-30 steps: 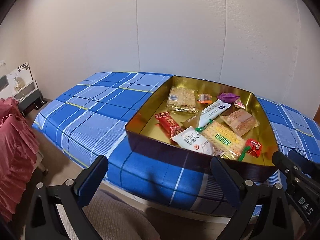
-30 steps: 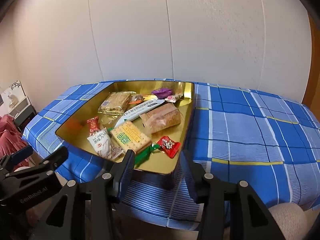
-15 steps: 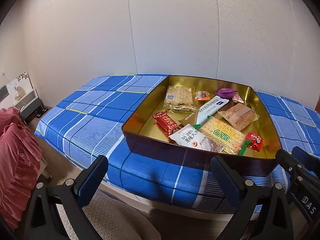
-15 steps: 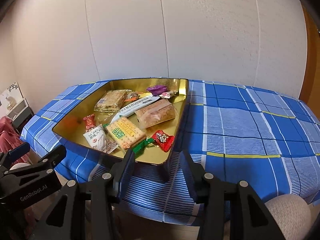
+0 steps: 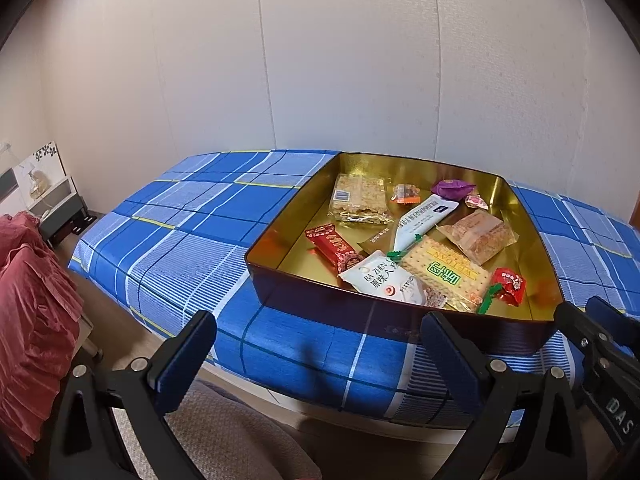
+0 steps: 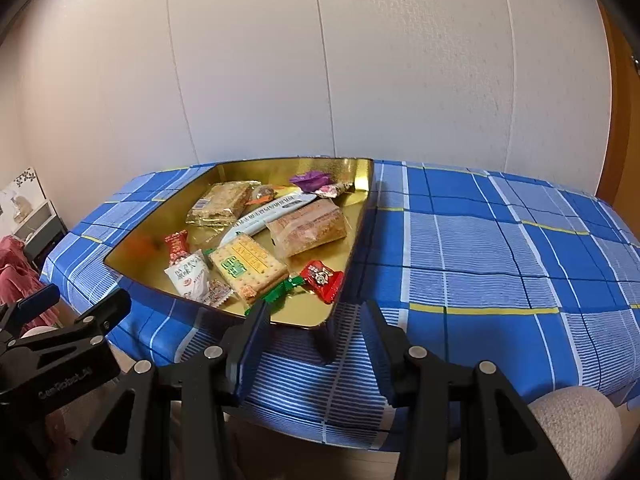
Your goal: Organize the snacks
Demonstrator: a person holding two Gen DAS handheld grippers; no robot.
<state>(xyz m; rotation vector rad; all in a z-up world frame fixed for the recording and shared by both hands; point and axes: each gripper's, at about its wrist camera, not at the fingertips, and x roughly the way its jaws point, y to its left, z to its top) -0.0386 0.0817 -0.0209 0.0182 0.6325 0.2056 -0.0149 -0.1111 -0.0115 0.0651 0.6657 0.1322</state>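
A gold tin box [image 5: 280,236] with a dark outer wall stands on the blue plaid tablecloth [image 5: 180,240]. Inside it lie several snacks: a yellow cracker pack [image 5: 444,276], a white packet [image 5: 380,280], a red bar [image 5: 332,246], a red candy [image 5: 508,284], a brown pastry pack [image 5: 478,236] and a purple candy [image 5: 452,189]. My left gripper [image 5: 316,344] hangs wide open before the table's front edge, nothing between its fingers. My right gripper [image 6: 314,340] is open too, empty, just short of the tin's [image 6: 360,216] near corner, close to the red candy [image 6: 322,280].
A pink garment [image 5: 32,320] hangs at the left beside a low shelf [image 5: 52,200]. A beige cushion [image 6: 576,424] sits below the table edge. A white wall backs the table. The cloth right of the tin [image 6: 500,260] bears nothing.
In the right wrist view the tin has slid a little up and to the left. Both grippers keep the same opening, and the snacks lie as before.
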